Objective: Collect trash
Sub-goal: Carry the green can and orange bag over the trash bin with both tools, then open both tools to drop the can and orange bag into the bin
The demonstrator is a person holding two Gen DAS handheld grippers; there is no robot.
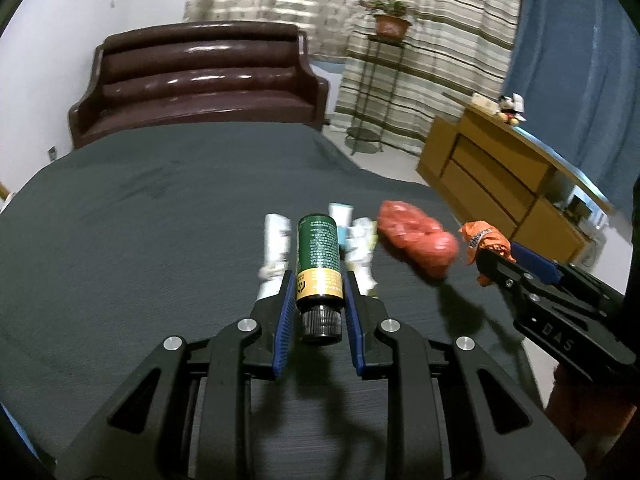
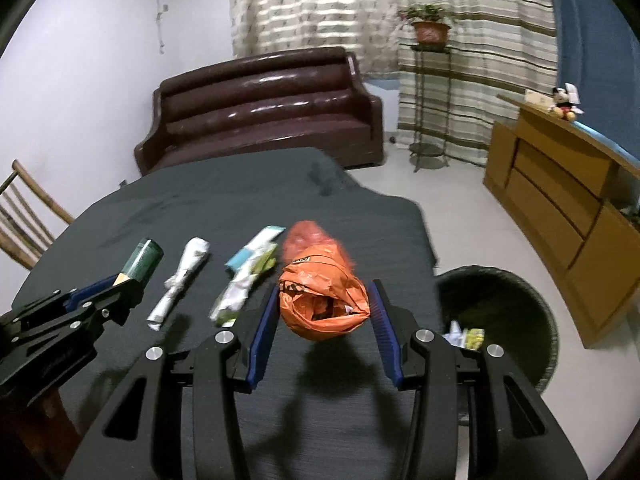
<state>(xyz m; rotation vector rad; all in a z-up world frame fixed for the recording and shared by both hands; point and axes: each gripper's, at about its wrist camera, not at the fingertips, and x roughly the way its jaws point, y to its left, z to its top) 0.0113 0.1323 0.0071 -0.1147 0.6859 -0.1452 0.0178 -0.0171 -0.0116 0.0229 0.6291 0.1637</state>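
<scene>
Trash (image 2: 466, 336), crumpled wrappers, inside dark bin (image 2: 532, 300) beside table (image 2: 240, 200)

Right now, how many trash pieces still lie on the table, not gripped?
3: a twisted white paper, a blue-and-white wrapper right of it, and a red bag behind the held orange bag. More may hide behind the grippers.

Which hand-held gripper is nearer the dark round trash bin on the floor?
Right. The right hand-held gripper, holding an orange crumpled plastic bag, is just beside the dark round trash bin. The left hand-held gripper, holding a green bottle, is across the table from it.
</scene>
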